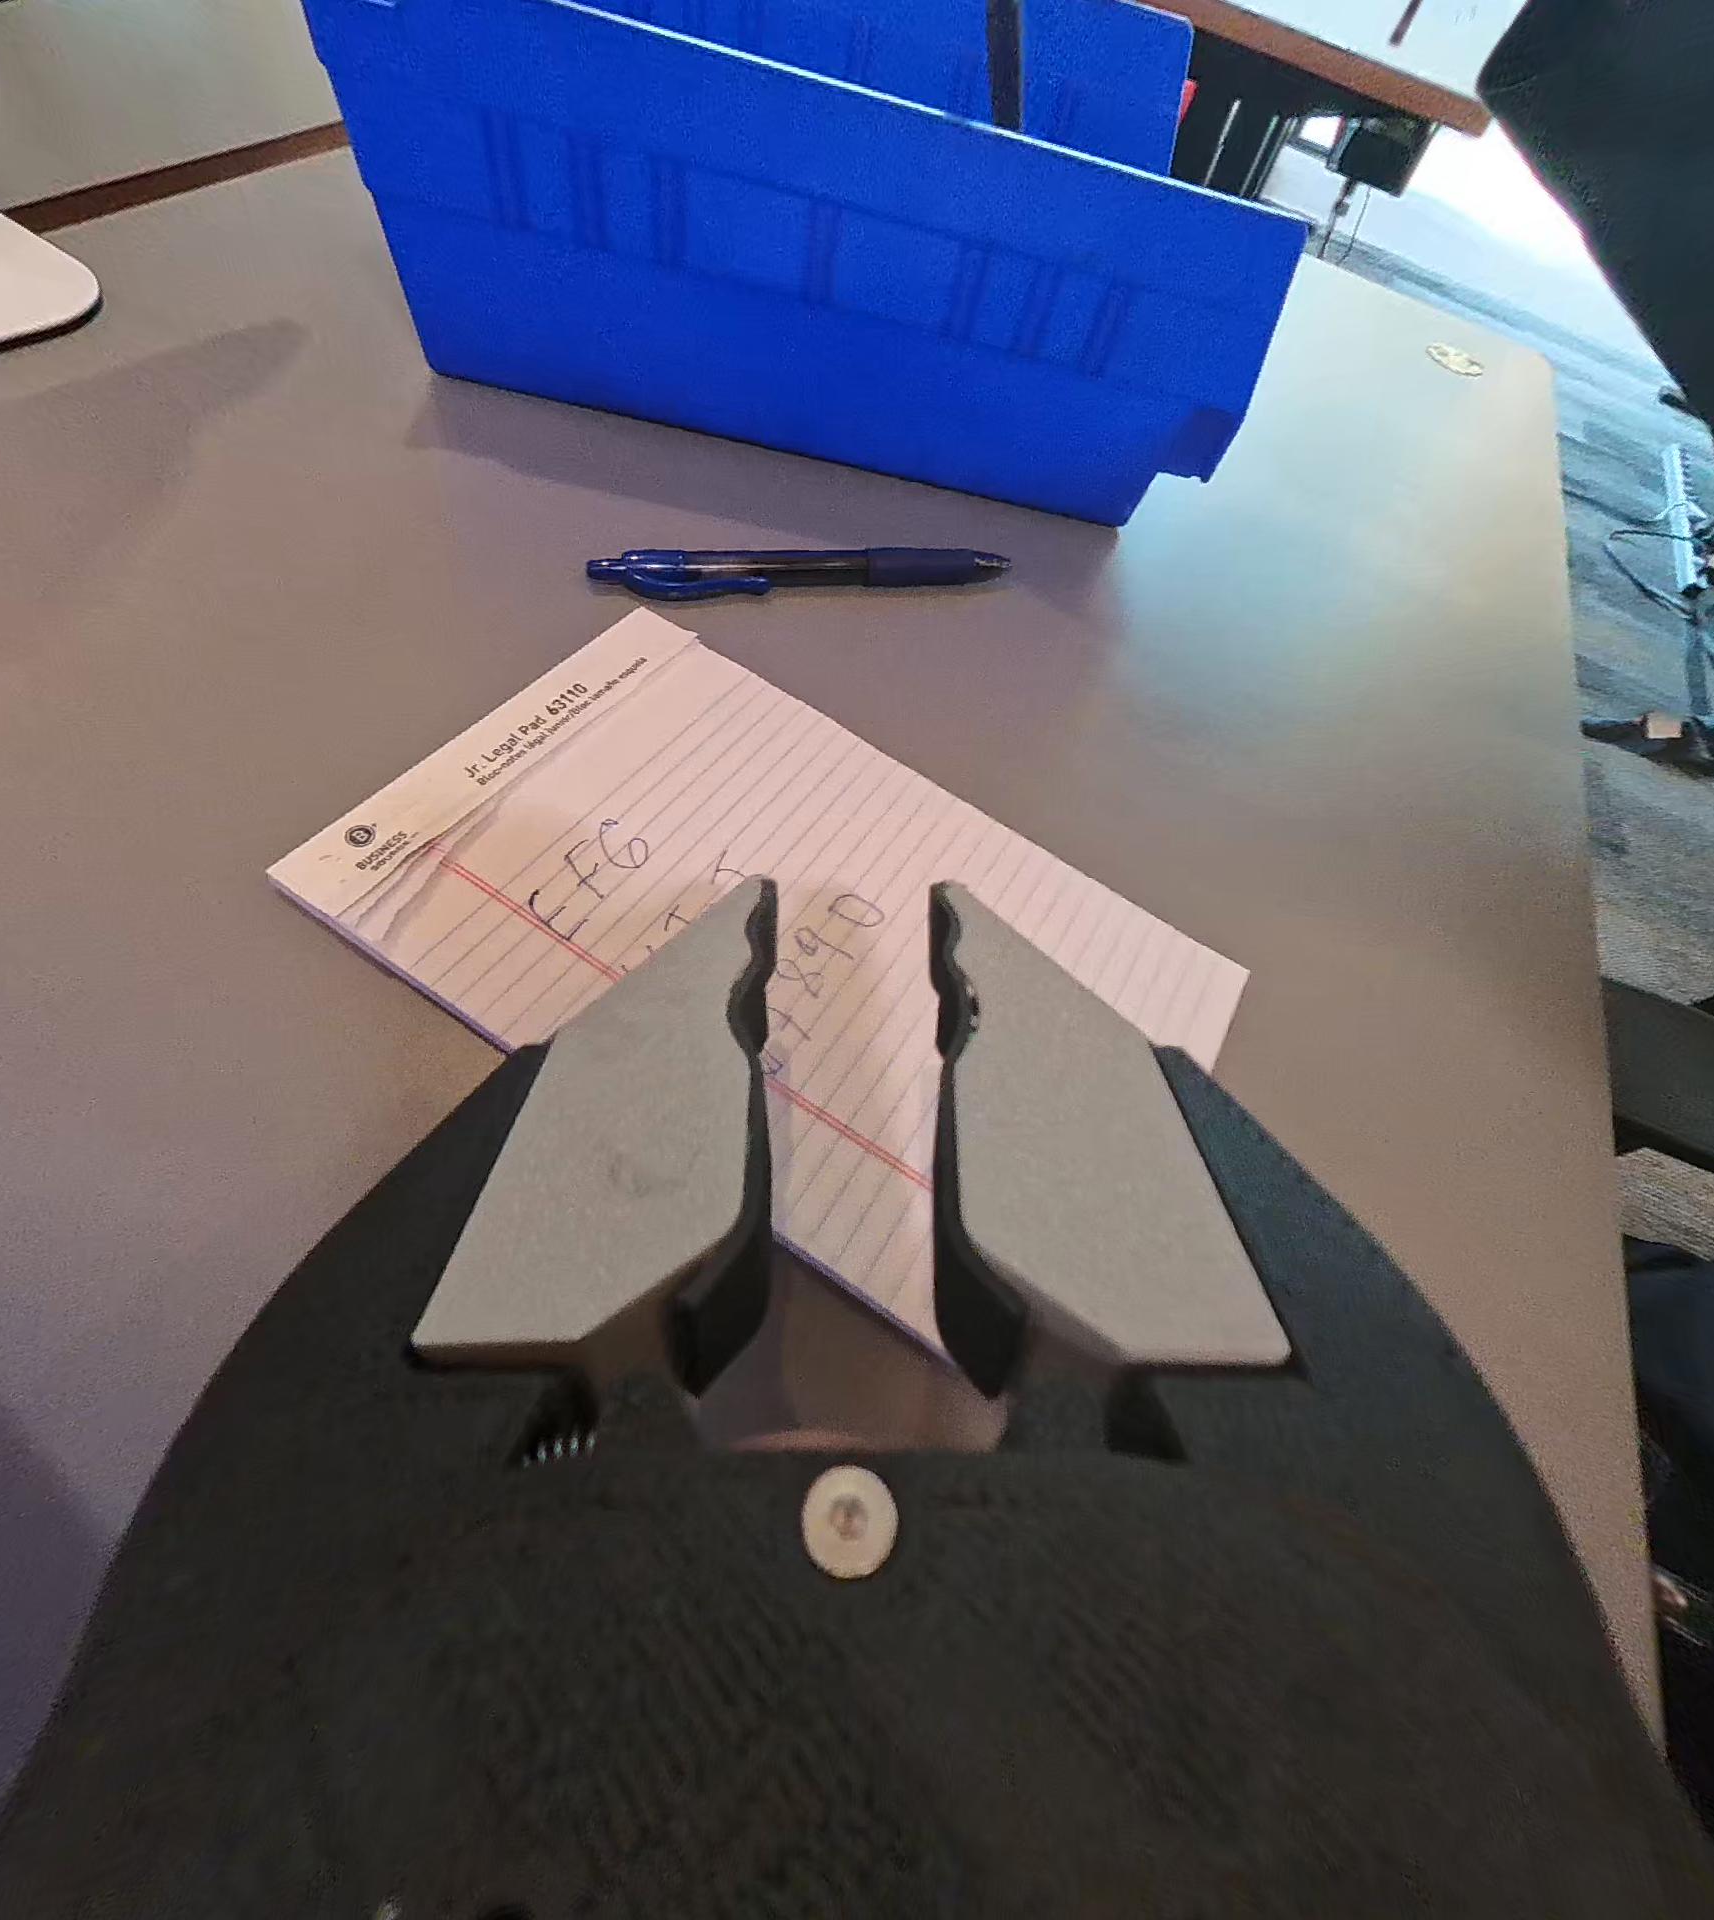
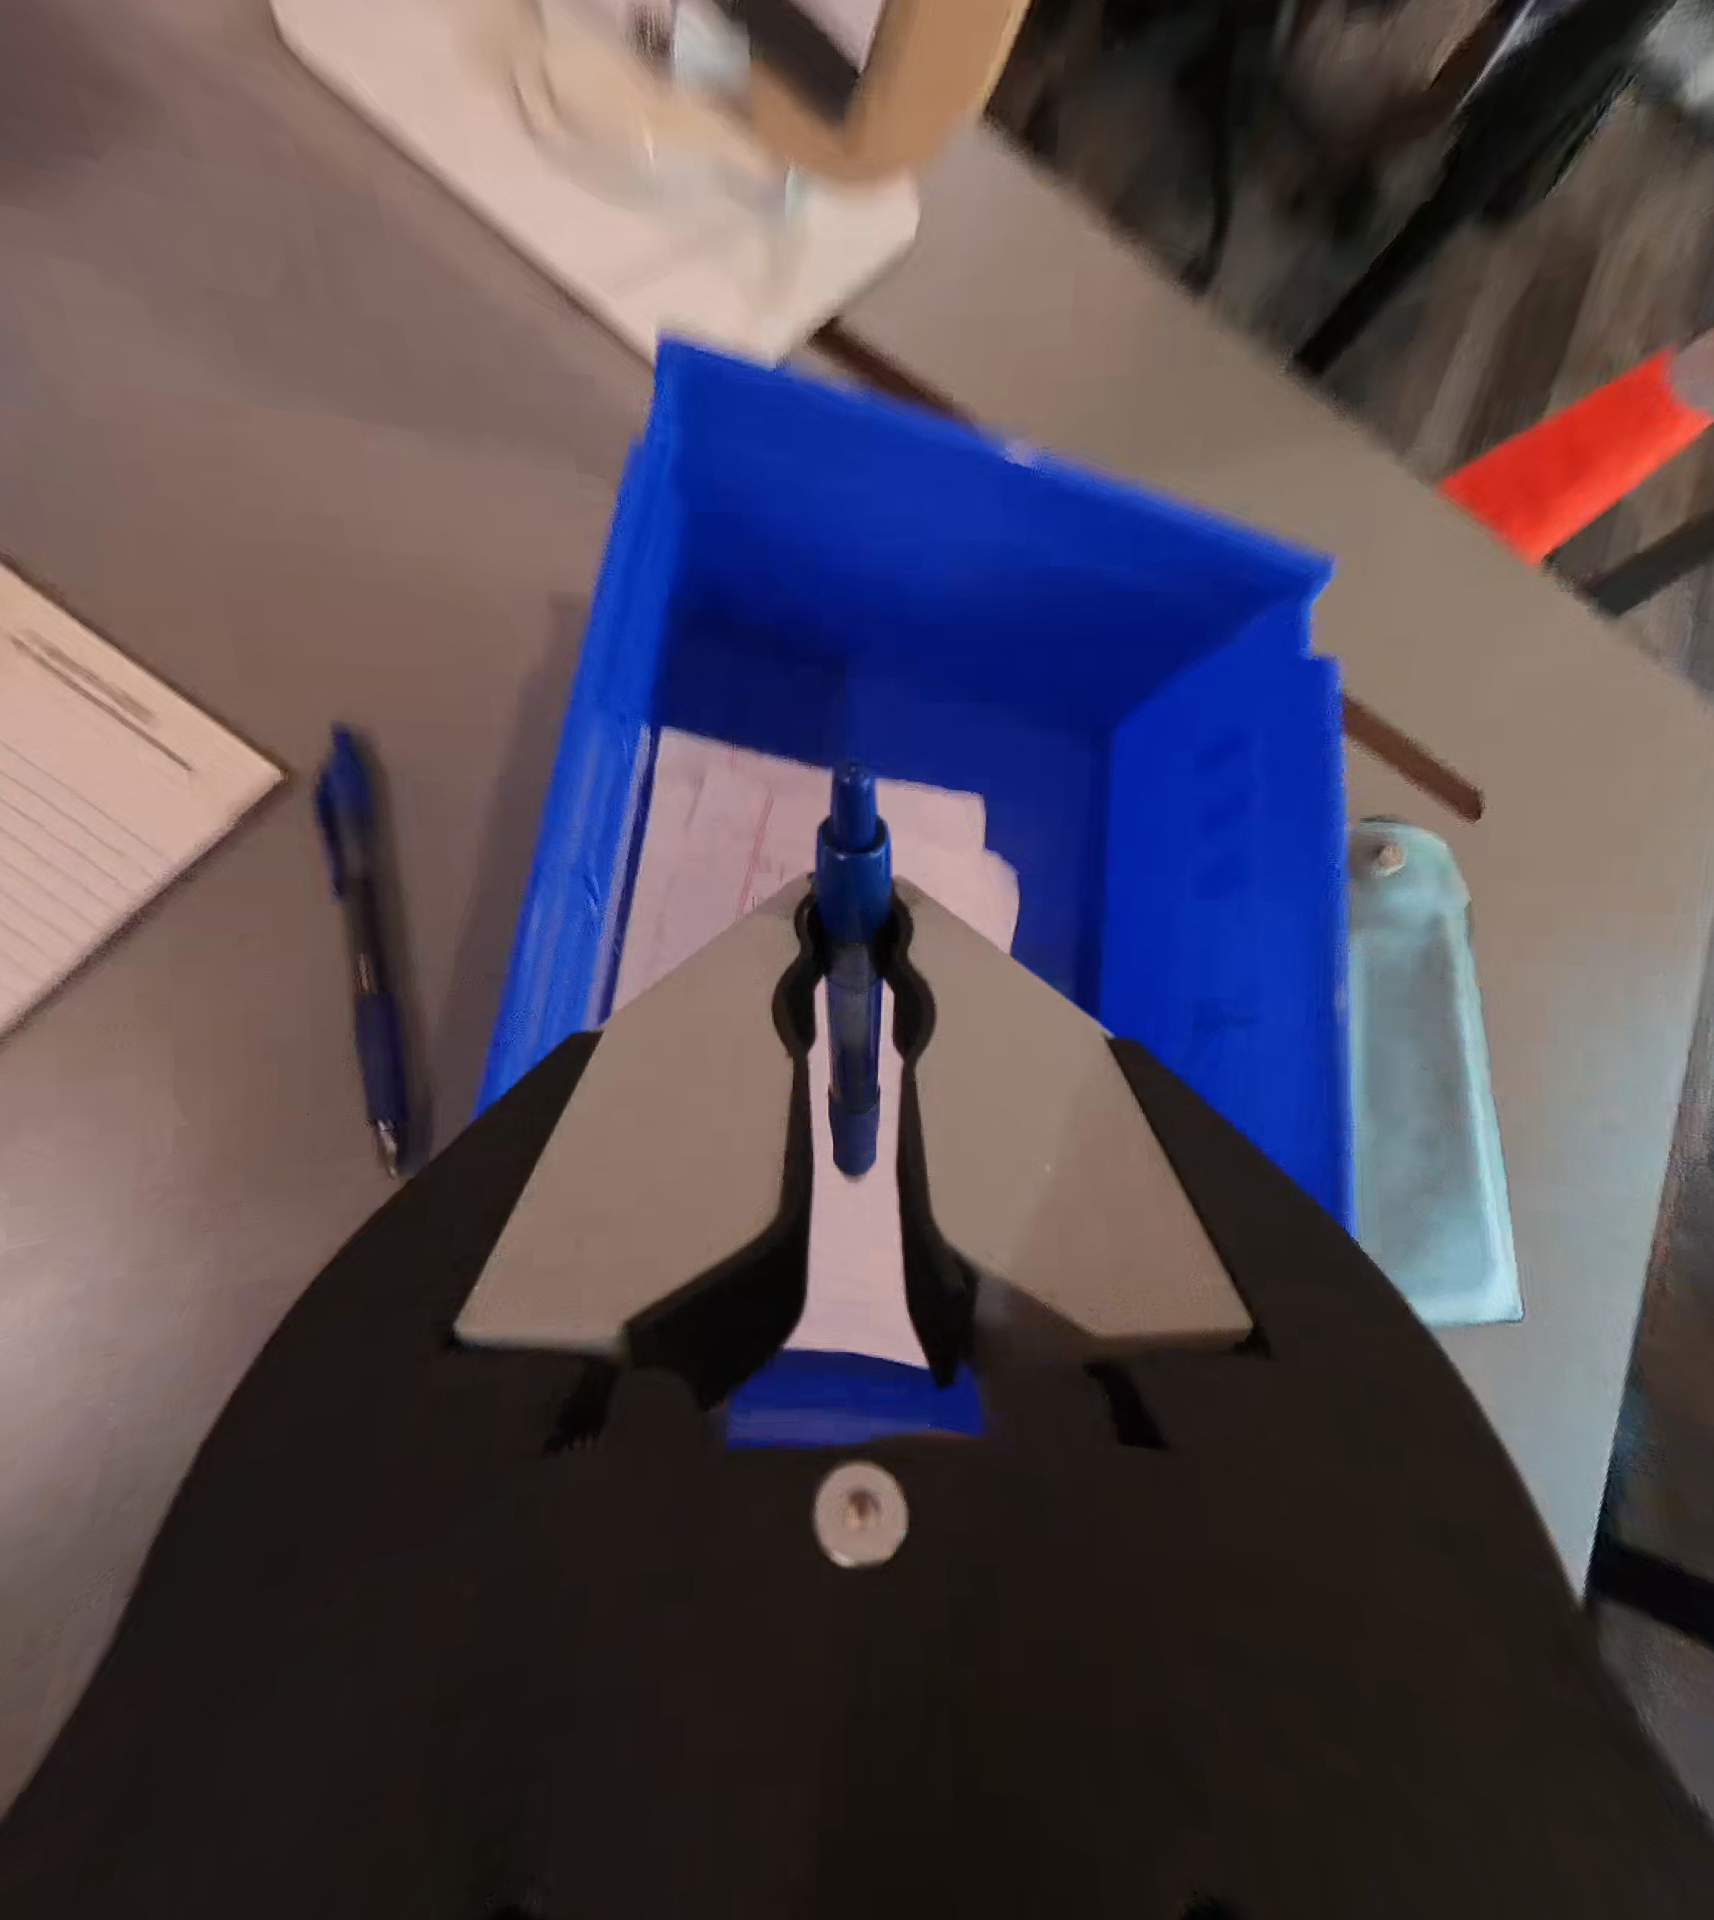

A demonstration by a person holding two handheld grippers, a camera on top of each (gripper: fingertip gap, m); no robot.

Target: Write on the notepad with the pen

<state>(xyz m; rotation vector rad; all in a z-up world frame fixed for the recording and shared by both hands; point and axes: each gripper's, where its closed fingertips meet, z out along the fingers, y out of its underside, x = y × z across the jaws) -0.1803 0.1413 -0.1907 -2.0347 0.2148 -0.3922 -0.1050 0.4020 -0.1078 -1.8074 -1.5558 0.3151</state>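
A white lined notepad [image 1: 780, 769] with blue handwriting lies on the grey table [image 1: 209, 623]. My left gripper [image 1: 853, 904] is open and empty, just above the pad's near half. A blue pen [image 1: 791, 569] lies on the table between the pad and a blue bin [image 1: 832, 291]. In the right wrist view my right gripper [image 2: 853, 904] is shut on a second blue pen [image 2: 851, 831], held over the inside of the bin [image 2: 1217, 883]. The lying pen [image 2: 365, 935] and the notepad [image 2: 32, 810] are to its left. The view is blurred.
White sheets of paper [image 2: 718, 831] lie in the bin's bottom. A greenish flat plate [image 2: 1424, 1091] sits right of the bin near the table edge. A white object [image 2: 645, 177] stands behind the bin. An orange cone [image 2: 1622, 416] and cables are on the floor. There is about 30 cm between the tips of the two grippers.
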